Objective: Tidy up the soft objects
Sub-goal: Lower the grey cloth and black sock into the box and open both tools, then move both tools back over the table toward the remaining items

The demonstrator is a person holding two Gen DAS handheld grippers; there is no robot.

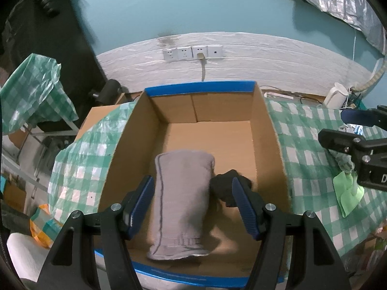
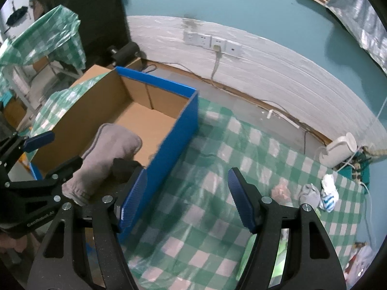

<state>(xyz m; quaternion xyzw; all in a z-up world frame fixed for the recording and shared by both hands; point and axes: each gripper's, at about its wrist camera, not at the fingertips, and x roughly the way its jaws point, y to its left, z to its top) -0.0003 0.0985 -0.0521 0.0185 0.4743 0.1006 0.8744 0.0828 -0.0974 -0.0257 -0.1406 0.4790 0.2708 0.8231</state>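
Note:
A cardboard box (image 1: 217, 101) with blue outer walls stands on the checked tablecloth; it also shows in the right wrist view (image 2: 179, 123). A rolled grey towel (image 1: 181, 200) lies inside it, with a black cloth (image 1: 226, 186) beside it on the right. My left gripper (image 1: 193, 205) is open above the box, its jaws on either side of the towel without gripping it. My right gripper (image 2: 187, 198) is open and empty over the tablecloth, just right of the box wall. Small soft items lie at the table's right: a pink one (image 2: 281, 189), a grey sock (image 2: 309, 194), a white-blue sock (image 2: 329, 194).
A green cloth (image 1: 348, 193) lies on the tablecloth (image 2: 217, 159) under the right gripper's body. A white kettle (image 2: 338, 153) and cables sit at the back right corner. Wall sockets (image 1: 192, 53) are behind the box. Another covered table (image 1: 33, 89) stands far left.

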